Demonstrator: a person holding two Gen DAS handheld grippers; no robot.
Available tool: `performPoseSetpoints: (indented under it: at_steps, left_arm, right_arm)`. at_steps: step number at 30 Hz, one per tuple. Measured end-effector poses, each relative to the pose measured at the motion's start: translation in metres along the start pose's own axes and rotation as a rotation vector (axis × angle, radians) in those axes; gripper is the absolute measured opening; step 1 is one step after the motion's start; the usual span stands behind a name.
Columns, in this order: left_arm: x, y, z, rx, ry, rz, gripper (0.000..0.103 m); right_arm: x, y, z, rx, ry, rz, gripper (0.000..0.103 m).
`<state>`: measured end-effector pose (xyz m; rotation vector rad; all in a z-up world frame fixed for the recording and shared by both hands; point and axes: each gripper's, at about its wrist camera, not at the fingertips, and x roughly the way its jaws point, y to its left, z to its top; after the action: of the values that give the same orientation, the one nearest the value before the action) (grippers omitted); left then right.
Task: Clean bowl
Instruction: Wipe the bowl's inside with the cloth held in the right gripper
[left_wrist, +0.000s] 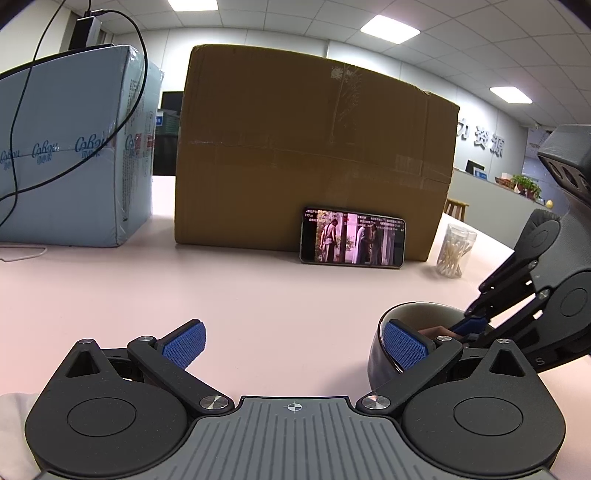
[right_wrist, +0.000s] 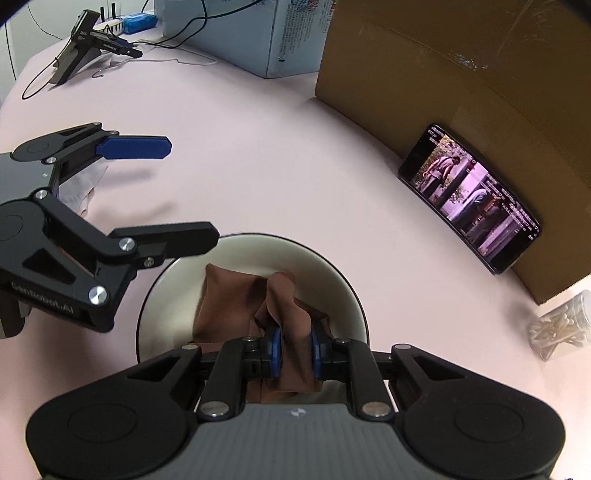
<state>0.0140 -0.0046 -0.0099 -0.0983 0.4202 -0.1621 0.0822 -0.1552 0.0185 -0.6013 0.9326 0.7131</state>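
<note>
A bowl (right_wrist: 332, 280), dark outside and pale inside, stands on the pink table; it also shows at the lower right of the left wrist view (left_wrist: 424, 314). My right gripper (right_wrist: 295, 350) is shut on a brown cloth (right_wrist: 236, 299) and holds it inside the bowl. My left gripper (left_wrist: 293, 345) is open and empty just left of the bowl, its right finger close to the bowl's left rim. It shows wide open at the left of the right wrist view (right_wrist: 188, 192).
A large cardboard box (left_wrist: 314, 147) stands behind, with a phone (left_wrist: 352, 240) playing video leaning on it. A jar of cotton swabs (left_wrist: 454, 251) is to the right. A blue wrapped pack (left_wrist: 74, 147) and cables sit left. A pale cloth (right_wrist: 83, 184) lies under the left gripper.
</note>
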Motion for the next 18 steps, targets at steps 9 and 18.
performPoseSetpoints:
  at_steps: [9,18]
  left_arm:
    - [-0.0013,0.0007,0.0005,-0.002,0.001,-0.002,0.103]
    - [-0.0019,0.0013,0.0002,-0.005,0.003,-0.005,0.103]
  right_arm:
    - [0.0004,0.0078,-0.0007,-0.022,-0.026,0.007,0.018]
    - [-0.0018,0.0015,-0.0052,-0.001,-0.028,-0.001,0.018]
